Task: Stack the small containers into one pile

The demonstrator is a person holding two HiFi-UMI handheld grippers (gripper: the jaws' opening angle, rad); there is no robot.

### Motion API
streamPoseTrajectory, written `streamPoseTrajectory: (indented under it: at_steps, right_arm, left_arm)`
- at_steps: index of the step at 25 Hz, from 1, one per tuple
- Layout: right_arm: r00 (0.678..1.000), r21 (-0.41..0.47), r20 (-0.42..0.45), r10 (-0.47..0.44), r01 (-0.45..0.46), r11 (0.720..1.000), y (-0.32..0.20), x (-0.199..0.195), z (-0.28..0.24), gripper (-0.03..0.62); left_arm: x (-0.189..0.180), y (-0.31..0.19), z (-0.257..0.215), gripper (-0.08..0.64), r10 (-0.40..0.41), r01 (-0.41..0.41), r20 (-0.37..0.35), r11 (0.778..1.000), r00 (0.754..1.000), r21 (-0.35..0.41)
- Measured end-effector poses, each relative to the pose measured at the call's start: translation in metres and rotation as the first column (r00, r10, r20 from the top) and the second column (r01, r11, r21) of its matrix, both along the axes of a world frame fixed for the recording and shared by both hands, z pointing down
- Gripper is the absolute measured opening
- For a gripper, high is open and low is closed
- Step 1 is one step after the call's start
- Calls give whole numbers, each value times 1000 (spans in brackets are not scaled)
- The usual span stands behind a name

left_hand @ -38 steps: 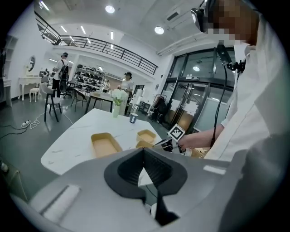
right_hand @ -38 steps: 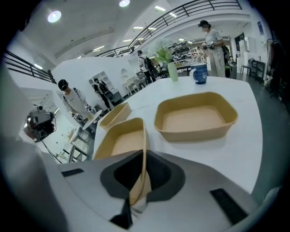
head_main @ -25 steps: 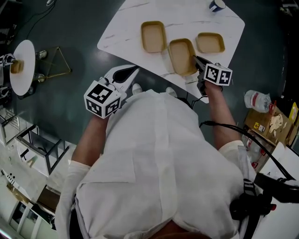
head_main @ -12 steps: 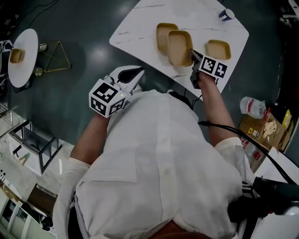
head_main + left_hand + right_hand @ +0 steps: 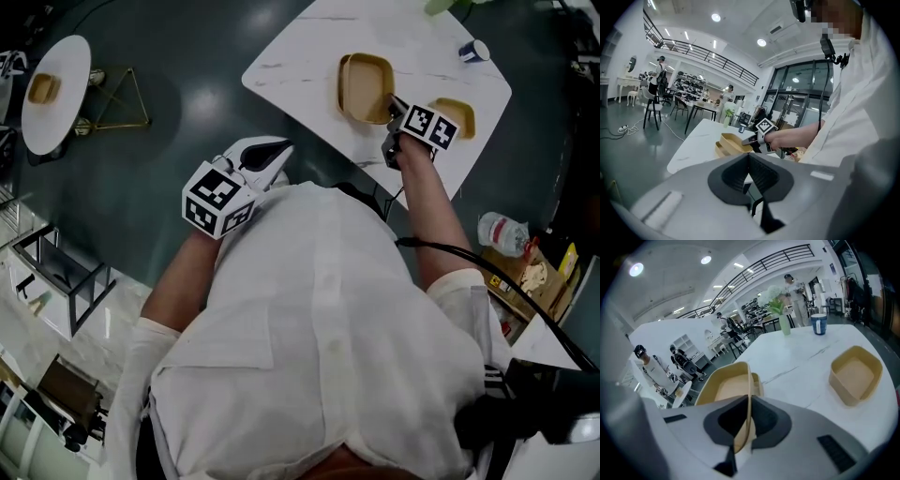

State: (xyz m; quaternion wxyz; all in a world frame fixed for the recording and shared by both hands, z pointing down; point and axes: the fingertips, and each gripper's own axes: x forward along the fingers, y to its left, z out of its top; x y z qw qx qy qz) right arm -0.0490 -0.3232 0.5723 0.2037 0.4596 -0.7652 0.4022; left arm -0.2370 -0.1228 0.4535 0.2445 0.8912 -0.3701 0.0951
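Seen from above, you stand at the near edge of a white marble table (image 5: 300,52). Your right gripper (image 5: 392,99) has its jaws pinched narrow on the thin near wall of a tan held container (image 5: 367,89), and the rim stands edge-on between the pads. Gripping the wall rather than the body seems to leave the underside free to drop into another tray. The held container hangs almost squarely over a second container (image 5: 342,82), of which only a sliver of left rim shows. It looks slightly tilted and, by my reading, not yet fully seated, though I cannot tell whether the two touch. A third container (image 5: 855,375) lies flat on the table just to the right of that gripper, apart from the pair and waiting its turn. Your left gripper (image 5: 278,147) has its jaws together on nothing. It is held off the table over the dark floor, close to your body, probably to keep clear. A small blue and white cup (image 5: 475,51) stands at the far corner, well apart.
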Motion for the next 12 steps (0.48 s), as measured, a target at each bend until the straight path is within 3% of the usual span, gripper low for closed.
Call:
streamPoseTrajectory:
  at_steps: [12]
  right_arm:
    - [998,-15,-60,18,-19,1000,-11,-9,18,20]
  left_arm:
    - [-23,-3,8,6,-32,32,6,999,999,-16]
